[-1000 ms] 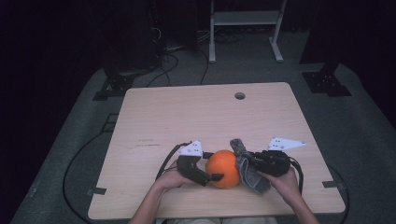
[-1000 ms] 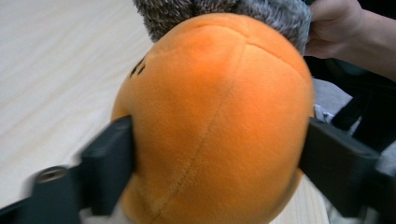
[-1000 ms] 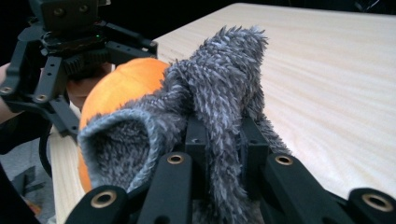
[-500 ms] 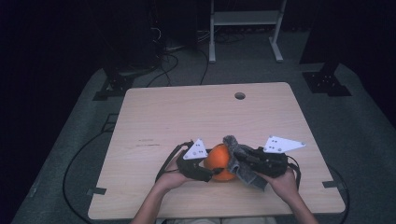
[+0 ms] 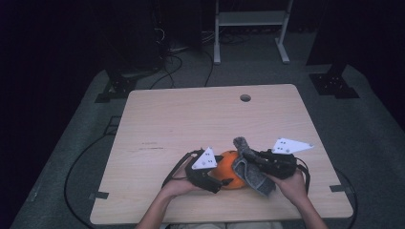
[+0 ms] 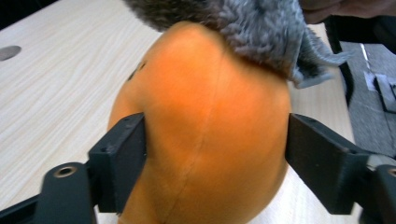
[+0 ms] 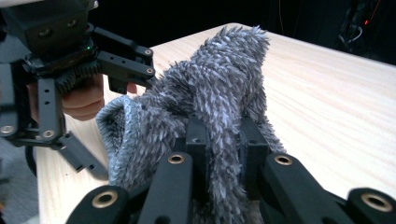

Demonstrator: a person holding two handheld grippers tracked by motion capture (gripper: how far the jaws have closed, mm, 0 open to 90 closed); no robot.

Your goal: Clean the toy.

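Orange ball (image 6: 205, 135) sits on the wooden counter (image 5: 191, 119) near the person's edge, and it looks like the thing being wiped. It is round and smooth, with a thin line down its skin. The left gripper (image 5: 210, 179) has one black jaw on each side of it, touching or almost touching; these jaws have just been opening a bit, with the ball between them. That likely keeps the ball from rolling away. The right gripper (image 7: 219, 154) is clamped tight on a grey cloth (image 7: 210, 107), which is soft and fuzzy like a towel. The cloth lies over the ball's top, so it can rub it clean.
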